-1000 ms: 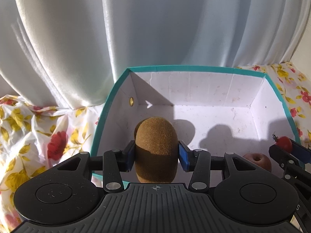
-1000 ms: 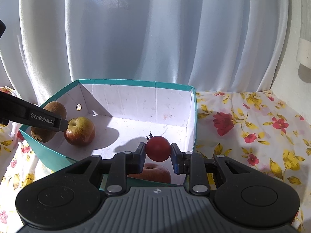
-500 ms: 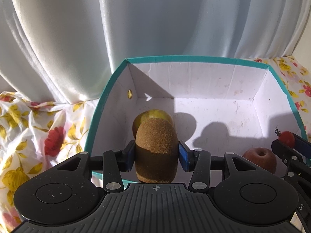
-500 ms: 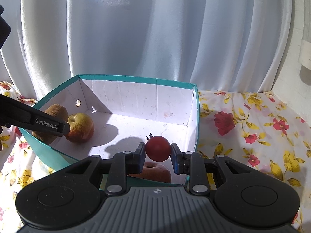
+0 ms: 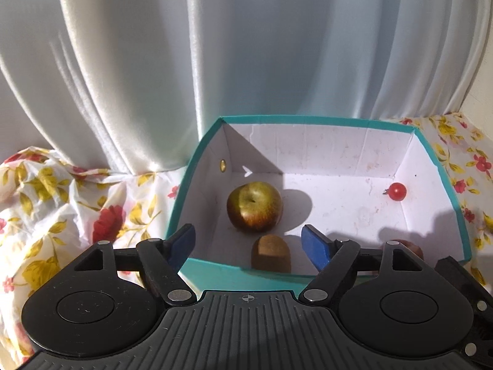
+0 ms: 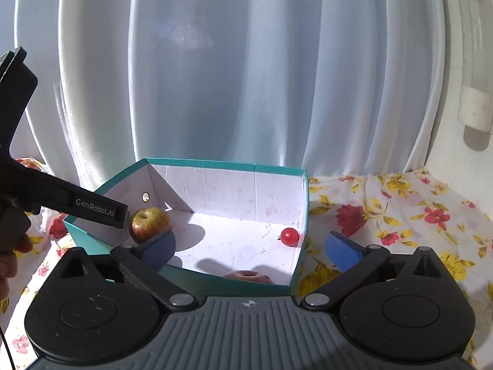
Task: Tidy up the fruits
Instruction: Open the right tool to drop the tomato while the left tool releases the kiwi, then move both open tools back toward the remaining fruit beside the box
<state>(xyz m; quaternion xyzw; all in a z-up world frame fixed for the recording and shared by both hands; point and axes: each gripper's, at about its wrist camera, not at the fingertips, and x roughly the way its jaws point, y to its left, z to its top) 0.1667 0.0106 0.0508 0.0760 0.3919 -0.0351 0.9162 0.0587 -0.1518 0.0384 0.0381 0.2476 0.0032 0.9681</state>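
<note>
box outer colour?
Teal outside and along the rim, white inside: box. Clearest in the right wrist view.

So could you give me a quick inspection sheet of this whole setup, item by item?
Surface: flowered cloth, wrinkled.
Job's things: teal box holding a yellow-red apple, a kiwi, a cherry tomato and a red apple by the near wall.
Clutter: nothing seen.
Grippers: left gripper and right gripper both opening, nothing between the fingers.
Cables: thin black line at the left edge, possibly a cable.
Surroundings: white curtain, pale wall.
</note>
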